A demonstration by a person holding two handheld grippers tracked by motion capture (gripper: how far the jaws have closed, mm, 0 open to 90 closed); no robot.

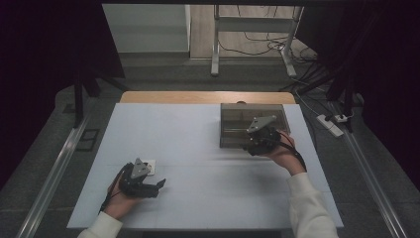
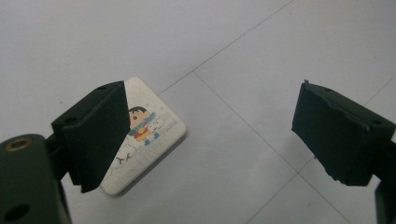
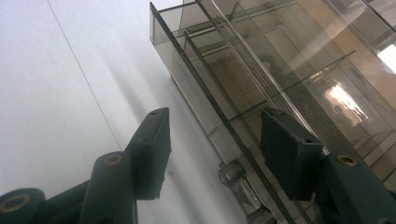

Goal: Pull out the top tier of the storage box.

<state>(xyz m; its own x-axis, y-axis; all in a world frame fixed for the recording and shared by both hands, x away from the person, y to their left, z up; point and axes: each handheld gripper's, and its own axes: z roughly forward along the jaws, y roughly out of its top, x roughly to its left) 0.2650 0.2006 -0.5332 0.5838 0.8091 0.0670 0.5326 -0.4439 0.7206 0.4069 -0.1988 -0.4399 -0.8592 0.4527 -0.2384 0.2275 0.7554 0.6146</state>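
Note:
A small white card with a cartoon figure lies flat on the white table, and my left gripper's left jaw covers part of it. My left gripper is open just above the table, with the card at its left jaw and bare table between the jaws. In the high view the card sits just beyond my left gripper. A smoky transparent box with dividers stands at the far right. My right gripper is at its front wall. There, my right gripper is open, straddling the front wall near a clear knob.
The white table top has a wooden strip along its far edge. Beyond it are a desk frame and cables on the floor. A power strip lies off the table to the right.

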